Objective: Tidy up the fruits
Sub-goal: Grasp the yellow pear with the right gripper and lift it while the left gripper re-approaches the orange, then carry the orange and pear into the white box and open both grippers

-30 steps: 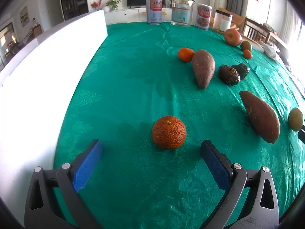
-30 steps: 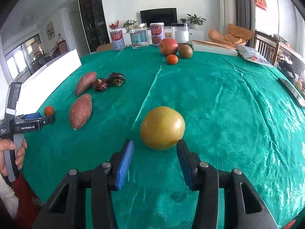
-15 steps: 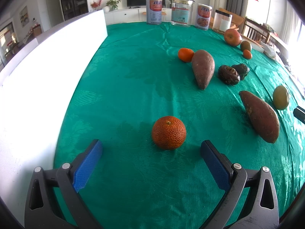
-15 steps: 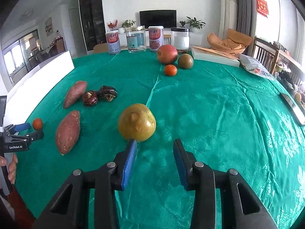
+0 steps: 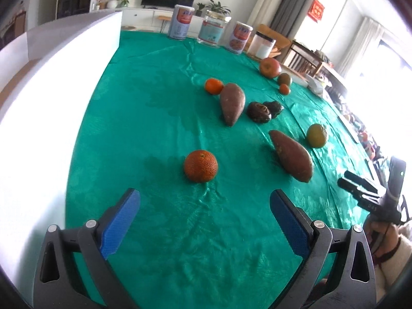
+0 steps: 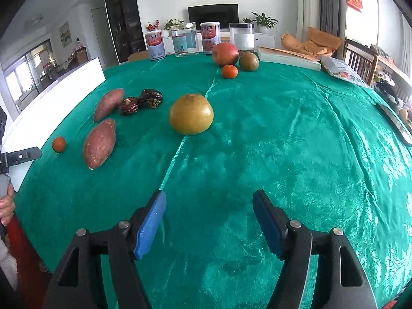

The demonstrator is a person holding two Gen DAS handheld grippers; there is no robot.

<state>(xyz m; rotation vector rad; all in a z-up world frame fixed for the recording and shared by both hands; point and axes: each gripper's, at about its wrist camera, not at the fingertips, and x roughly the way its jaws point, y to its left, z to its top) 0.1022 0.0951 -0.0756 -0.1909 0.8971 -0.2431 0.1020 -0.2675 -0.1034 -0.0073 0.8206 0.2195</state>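
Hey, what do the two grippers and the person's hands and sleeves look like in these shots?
Both the left gripper and the right gripper are black plastic frames with silver pivot screws and two fingers faced with textured blue pads. Seen from the left camera, the right one shows a black handle with small white lettering. The hand gripping it wears a fuzzy white sleeve; a red garment shows lower left.

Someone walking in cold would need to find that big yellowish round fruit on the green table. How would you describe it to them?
Start at the green tablecloth and find the two reddish-brown sweet potatoes lying near its middle. Just beside them, on the side away from the white board, sits the yellow-green fruit alone on bare cloth. It is the largest round fruit in that cluster, dull golden-green where the mandarins are bright orange.
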